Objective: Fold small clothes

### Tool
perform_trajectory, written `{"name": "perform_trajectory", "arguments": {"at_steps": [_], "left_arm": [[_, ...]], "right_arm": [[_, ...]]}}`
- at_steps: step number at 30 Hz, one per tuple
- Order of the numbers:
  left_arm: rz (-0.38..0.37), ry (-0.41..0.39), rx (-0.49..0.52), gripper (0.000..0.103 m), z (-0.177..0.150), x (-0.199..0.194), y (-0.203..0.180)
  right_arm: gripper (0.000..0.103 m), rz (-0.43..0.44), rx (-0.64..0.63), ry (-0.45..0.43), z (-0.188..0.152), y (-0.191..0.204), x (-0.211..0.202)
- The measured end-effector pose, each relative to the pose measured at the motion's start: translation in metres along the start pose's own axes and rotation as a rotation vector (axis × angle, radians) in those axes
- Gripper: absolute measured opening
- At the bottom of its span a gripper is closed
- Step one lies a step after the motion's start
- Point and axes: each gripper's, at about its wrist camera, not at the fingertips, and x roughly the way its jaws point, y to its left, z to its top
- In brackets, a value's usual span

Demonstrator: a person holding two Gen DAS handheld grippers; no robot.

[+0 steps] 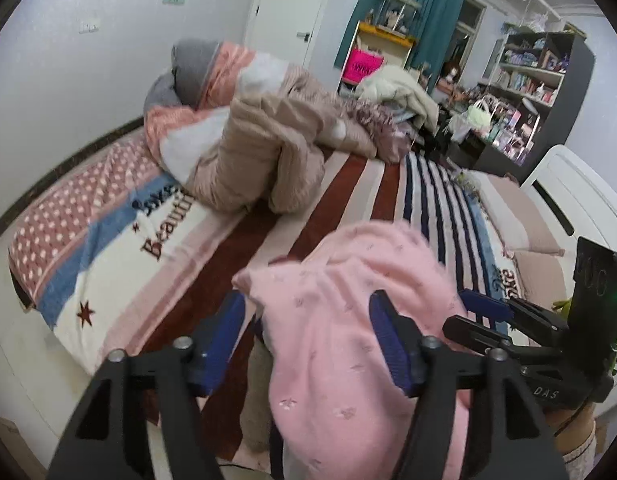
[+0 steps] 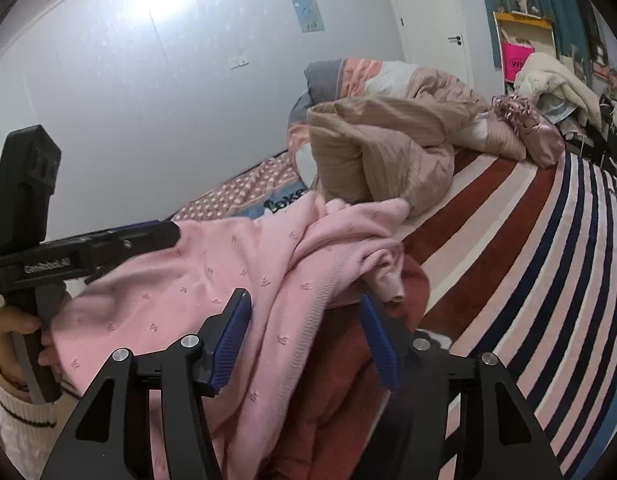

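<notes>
A small pink knitted garment [image 1: 348, 320] hangs in front of me above the striped bed [image 1: 348, 184]. In the left wrist view my left gripper [image 1: 308, 320] has its blue pads wide apart with the pink cloth draped between them. My right gripper [image 1: 484, 308] shows at the right, pressed against the garment's edge. In the right wrist view the garment [image 2: 236, 272] spreads from the left gripper [image 2: 164, 232] to my right gripper [image 2: 304, 320], whose pads stand apart with cloth between them.
A crumpled beige quilt [image 1: 268, 152] and striped pillows [image 1: 212, 72] lie at the far end of the bed. Cluttered shelves [image 1: 524, 80] and a white chair [image 1: 568, 188] stand at the right. A white wall [image 2: 148, 80] runs along the left.
</notes>
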Motion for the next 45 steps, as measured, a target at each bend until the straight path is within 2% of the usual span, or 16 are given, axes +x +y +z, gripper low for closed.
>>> {"name": "perform_trajectory", "arguments": {"at_steps": [2, 7, 11, 13, 15, 18, 20, 25, 28, 32, 38, 41, 43, 45], "left_arm": [[-0.015, -0.020, 0.005, 0.066, 0.003, -0.010, -0.004], [0.006, -0.036, 0.040, 0.068, 0.004, -0.022, -0.015], [0.005, -0.038, 0.024, 0.070, 0.001, -0.023, -0.014], [0.032, -0.025, 0.025, 0.078, -0.002, -0.021, -0.013], [0.047, -0.027, 0.025, 0.080, -0.006, -0.023, -0.010], [-0.021, -0.044, 0.013, 0.085, -0.015, -0.037, 0.000], [-0.021, -0.060, 0.021, 0.086, -0.020, -0.049, 0.005], [0.004, -0.155, 0.071, 0.087, -0.039, -0.086, -0.006], [0.030, -0.258, 0.131, 0.094, -0.061, -0.107, -0.033], [0.041, -0.409, 0.185, 0.101, -0.102, -0.128, -0.082], [0.031, -0.603, 0.298, 0.102, -0.169, -0.133, -0.171], [0.002, -0.629, 0.309, 0.102, -0.193, -0.123, -0.206], [-0.026, -0.630, 0.313, 0.102, -0.209, -0.115, -0.228], [-0.044, -0.635, 0.312, 0.102, -0.219, -0.109, -0.243]], "right_arm": [[0.053, -0.005, -0.003, -0.014, 0.001, -0.001, -0.008], [0.054, -0.017, -0.006, -0.035, 0.001, -0.007, -0.019], [0.054, -0.017, 0.004, -0.034, -0.003, -0.012, -0.022], [0.054, -0.008, 0.009, -0.030, -0.006, -0.015, -0.022], [0.054, 0.030, 0.024, -0.025, -0.010, -0.016, -0.024], [0.054, 0.073, 0.011, -0.026, -0.019, -0.011, -0.029], [0.054, 0.078, -0.020, -0.034, -0.025, -0.005, -0.035], [0.055, 0.101, -0.041, -0.119, -0.046, -0.002, -0.068], [0.061, 0.082, -0.047, -0.183, -0.066, -0.005, -0.093], [0.068, -0.015, -0.071, -0.277, -0.103, -0.012, -0.137], [0.080, -0.240, -0.101, -0.390, -0.171, -0.023, -0.204], [0.088, -0.368, -0.113, -0.414, -0.206, -0.027, -0.230], [0.096, -0.420, -0.111, -0.429, -0.224, -0.031, -0.242], [0.099, -0.468, -0.091, -0.439, -0.243, -0.037, -0.253]]}}
